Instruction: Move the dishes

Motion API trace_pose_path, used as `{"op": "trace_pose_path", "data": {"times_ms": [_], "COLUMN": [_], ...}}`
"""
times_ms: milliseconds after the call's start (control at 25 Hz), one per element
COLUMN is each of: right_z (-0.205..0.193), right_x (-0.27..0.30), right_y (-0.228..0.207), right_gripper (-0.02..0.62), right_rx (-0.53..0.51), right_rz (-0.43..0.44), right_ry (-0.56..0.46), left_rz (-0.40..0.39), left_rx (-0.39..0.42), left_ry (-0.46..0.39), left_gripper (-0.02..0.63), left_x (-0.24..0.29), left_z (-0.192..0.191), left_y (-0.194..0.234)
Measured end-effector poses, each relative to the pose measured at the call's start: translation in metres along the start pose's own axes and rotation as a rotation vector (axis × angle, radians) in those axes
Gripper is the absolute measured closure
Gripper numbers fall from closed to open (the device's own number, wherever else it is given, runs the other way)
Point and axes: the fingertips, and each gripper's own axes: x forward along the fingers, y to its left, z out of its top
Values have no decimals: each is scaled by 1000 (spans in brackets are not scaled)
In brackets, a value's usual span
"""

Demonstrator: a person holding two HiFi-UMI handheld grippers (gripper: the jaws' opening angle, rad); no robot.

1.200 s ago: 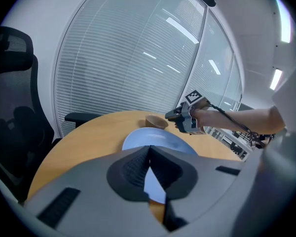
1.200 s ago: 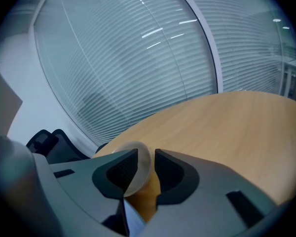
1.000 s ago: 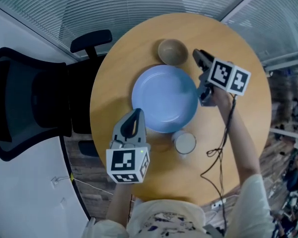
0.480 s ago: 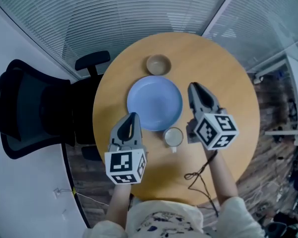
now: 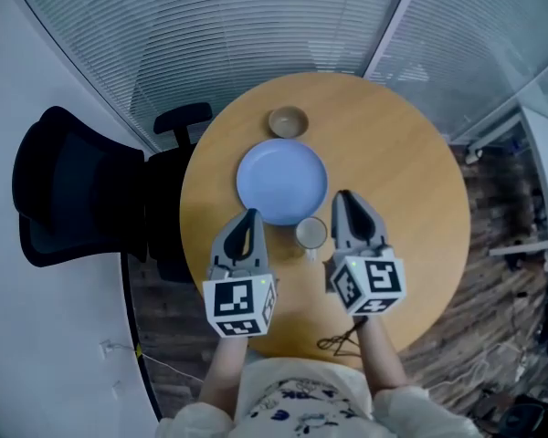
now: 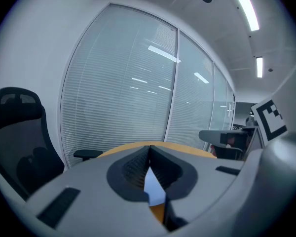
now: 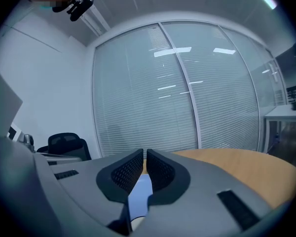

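Both tongs are empty: left gripper (image 5: 249,217) is pinched closed, and right gripper (image 5: 343,199) has just been closing to a slit on nothing. Bowl (image 5: 288,121) sits beyond the plate (image 5: 281,181), cup (image 5: 310,234) at its near edge. I judge they're placed, so I hold clear.

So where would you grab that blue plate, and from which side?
By its thin rim, coming in low from the left edge. The blue plate lies flat and is probably too wide to span. The bowl crowds its far edge and the cup its near-right edge; the left rim looks free.
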Motion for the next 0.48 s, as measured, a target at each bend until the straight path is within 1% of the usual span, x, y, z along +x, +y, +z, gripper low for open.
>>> {"op": "trace_pose_path", "data": {"times_ms": [240,480], "right_z": [10,15], "right_x": [-36,-62], "right_y": [14,26], "right_gripper": [575,577], "right_rx": [-41,-39], "right_rz": [5,33], "right_ry": [-33,-44], "left_rz": [26,47], "left_rx": [15,20], "left_ry": [-50,-79], "left_gripper": [603,603], "left_x": [-32,-54], "left_z": [12,19], "left_y": [-16,-30]}}
